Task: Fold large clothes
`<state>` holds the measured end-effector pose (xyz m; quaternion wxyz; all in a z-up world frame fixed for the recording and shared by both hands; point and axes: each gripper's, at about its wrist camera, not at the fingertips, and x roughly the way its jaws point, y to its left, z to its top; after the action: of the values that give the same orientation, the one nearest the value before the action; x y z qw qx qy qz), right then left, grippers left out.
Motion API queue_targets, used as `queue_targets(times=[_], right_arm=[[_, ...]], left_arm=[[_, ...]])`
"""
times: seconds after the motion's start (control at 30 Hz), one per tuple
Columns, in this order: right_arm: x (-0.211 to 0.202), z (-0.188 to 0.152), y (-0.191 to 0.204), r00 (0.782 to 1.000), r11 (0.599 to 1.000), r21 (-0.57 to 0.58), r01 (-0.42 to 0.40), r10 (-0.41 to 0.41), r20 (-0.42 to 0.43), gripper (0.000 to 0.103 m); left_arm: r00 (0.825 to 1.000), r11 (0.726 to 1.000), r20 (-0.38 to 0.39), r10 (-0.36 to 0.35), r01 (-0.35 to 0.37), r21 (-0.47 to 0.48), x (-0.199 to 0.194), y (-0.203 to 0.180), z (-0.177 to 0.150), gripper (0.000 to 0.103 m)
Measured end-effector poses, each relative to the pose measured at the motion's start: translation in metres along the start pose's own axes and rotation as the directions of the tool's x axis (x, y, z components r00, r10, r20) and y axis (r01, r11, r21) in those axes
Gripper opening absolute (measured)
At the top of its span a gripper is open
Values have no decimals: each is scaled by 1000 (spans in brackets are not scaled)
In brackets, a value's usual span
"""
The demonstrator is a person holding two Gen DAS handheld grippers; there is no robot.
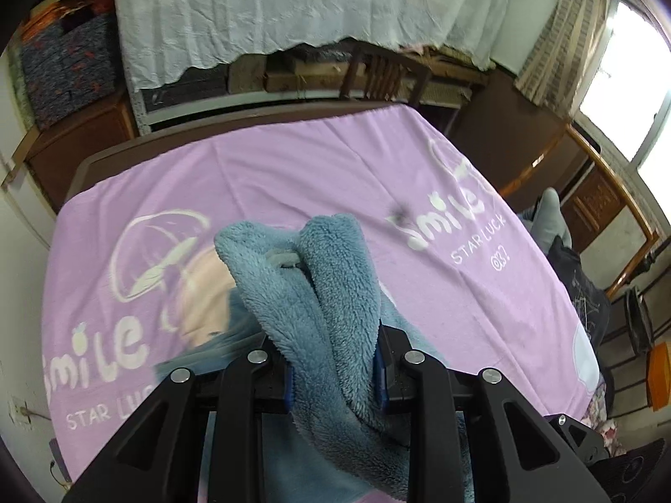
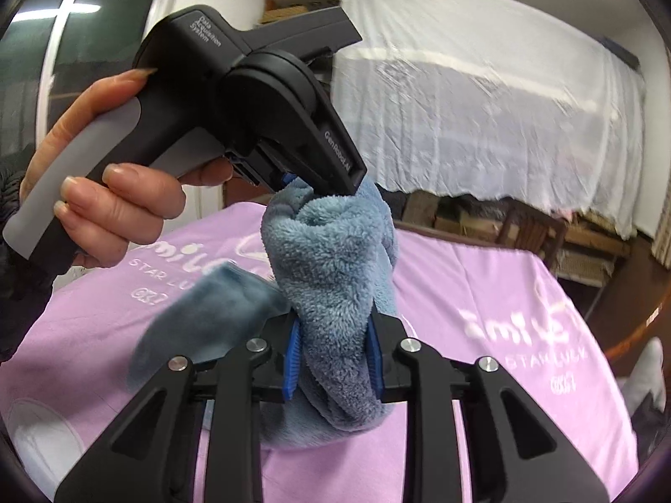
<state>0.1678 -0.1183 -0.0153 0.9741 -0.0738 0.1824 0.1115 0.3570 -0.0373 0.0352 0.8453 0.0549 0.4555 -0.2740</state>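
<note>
Working from the widest item down: we note the surface [image 1: 293, 176], covered edge to edge by a lilac cloth [image 2: 482, 276] printed with "smile" and "STAR LUCK" lettering. Behind it hangs a white drape [image 1: 272, 12] over stacked furniture.

Above the cloth we hold the blue fleece garment [image 1: 318, 293], bunched and lifted, with part of it trailing down toward the near edge of the surface. It is thick, fuzzy pile, dusty blue, rolled into a rope-like twist rather than lying flat. One loose end [image 2: 205, 310] is motion-blurred, so we judge the garment is being shaken or swung.

Left tool [image 1: 333, 373]: its blue pads are pressed against the fleece on both sides, clamped on it. Right tool [image 2: 333, 360]: likewise pinched on a fold of the fleece. In the right wrist view the left tool's body appears higher up, gripped by the left hand [image 2: 109, 184], its tip also buried in the fleece.

Step in hand, as we judge it: picking up and opening out the garment, before any fold. No fold is visible yet. The next move likely calls for drawing the two tools apart to untwist the fleece, then laying it flat on the lilac cloth. Risk: thick pile may slip from a shallow pinch.
</note>
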Motion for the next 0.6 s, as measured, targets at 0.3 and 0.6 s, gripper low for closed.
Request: queue_targets(times=[0.3, 0.6], right_arm=[[11, 12, 83, 995, 981, -169, -97, 94, -26, 24], [49, -21, 156, 966, 923, -318, -216, 155, -205, 25]], left_arm=[[999, 996, 42, 27, -23, -90, -32, 76, -52, 28], [1000, 976, -5, 1, -2, -219, 3, 145, -115, 35]])
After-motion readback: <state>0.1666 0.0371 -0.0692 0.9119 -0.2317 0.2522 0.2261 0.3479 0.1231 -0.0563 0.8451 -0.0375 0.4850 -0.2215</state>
